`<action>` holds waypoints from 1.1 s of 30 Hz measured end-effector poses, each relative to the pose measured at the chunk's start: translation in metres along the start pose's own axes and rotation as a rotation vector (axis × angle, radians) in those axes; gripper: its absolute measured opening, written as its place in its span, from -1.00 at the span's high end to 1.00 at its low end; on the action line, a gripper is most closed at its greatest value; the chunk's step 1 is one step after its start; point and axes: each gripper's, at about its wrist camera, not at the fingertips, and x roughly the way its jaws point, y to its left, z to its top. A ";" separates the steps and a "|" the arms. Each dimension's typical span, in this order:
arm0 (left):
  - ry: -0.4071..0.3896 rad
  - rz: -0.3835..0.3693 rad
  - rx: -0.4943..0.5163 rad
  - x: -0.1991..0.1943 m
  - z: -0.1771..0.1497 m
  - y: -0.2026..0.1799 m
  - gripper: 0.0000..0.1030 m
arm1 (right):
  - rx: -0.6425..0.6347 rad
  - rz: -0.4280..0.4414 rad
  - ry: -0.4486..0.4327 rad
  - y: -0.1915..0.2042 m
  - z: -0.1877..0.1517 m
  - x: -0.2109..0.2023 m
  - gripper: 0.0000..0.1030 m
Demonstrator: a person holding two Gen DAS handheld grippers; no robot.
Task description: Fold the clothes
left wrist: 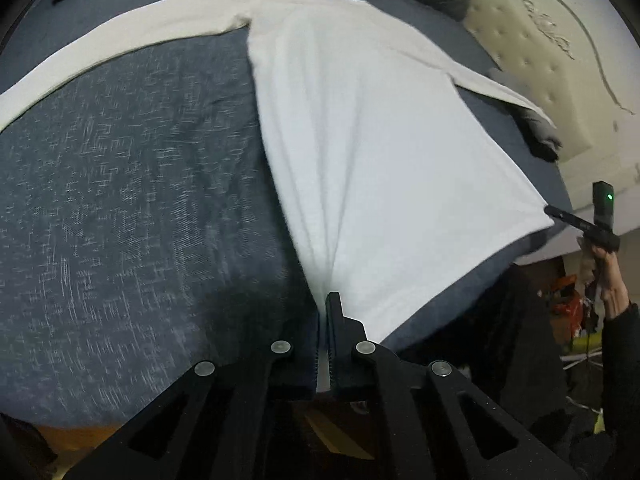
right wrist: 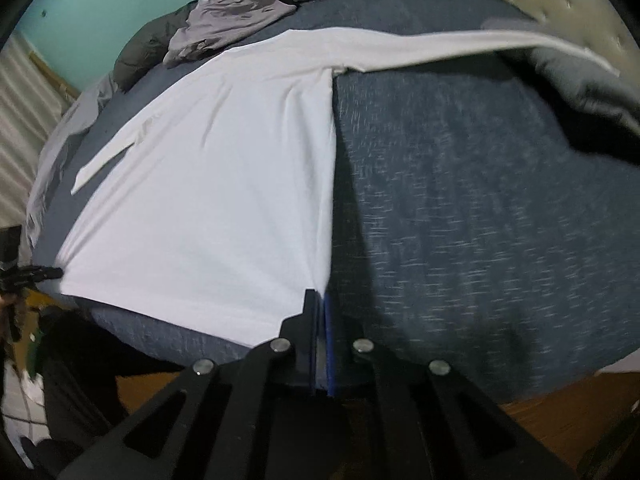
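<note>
The left gripper (left wrist: 326, 300) has its jaws closed together on the bottom hem of the white long-sleeved shirt (left wrist: 360, 140), at the corner of the hem that lies at 6 o'clock in the left wrist view; creases in the cloth run from this pinched point up toward 12 o'clock. The right gripper (right wrist: 318, 296) is also closed, and it pinches the other bottom corner of the same shirt, again at 6 o'clock in its own view (a thin blue strip shows along one of its fingers). Each gripper can be seen from the other camera: the right one at 3 o'clock in the left wrist view, held by a hand (left wrist: 612, 280) in a dark sleeve, and the left one at 9 o'clock in the right wrist view. The hem is stretched between the two grippers and is raised a little above the dark blue bed cover (left wrist: 120, 200), while the rest of the shirt lies flat on the cover with both sleeves spread outward. Beyond the collar, toward 11 o'clock in the right wrist view, a crumpled grey garment (right wrist: 228, 20) lies on a dark green duvet (right wrist: 144, 52). A padded beige headboard (left wrist: 540, 60) stands at 2 o'clock in the left wrist view
</note>
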 end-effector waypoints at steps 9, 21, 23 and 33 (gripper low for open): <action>0.072 0.024 -0.045 0.039 -0.019 0.027 0.93 | 0.047 0.022 0.068 -0.020 -0.027 0.032 0.95; 0.088 0.036 -0.076 0.056 -0.017 0.047 0.93 | 0.052 0.050 0.113 -0.019 -0.030 0.054 0.93; 0.090 0.038 -0.076 0.068 -0.015 0.033 0.93 | 0.052 0.052 0.116 -0.020 -0.029 0.052 0.93; 0.043 0.093 -0.076 0.041 0.004 0.030 0.87 | 0.078 0.004 0.033 -0.038 0.004 0.009 0.92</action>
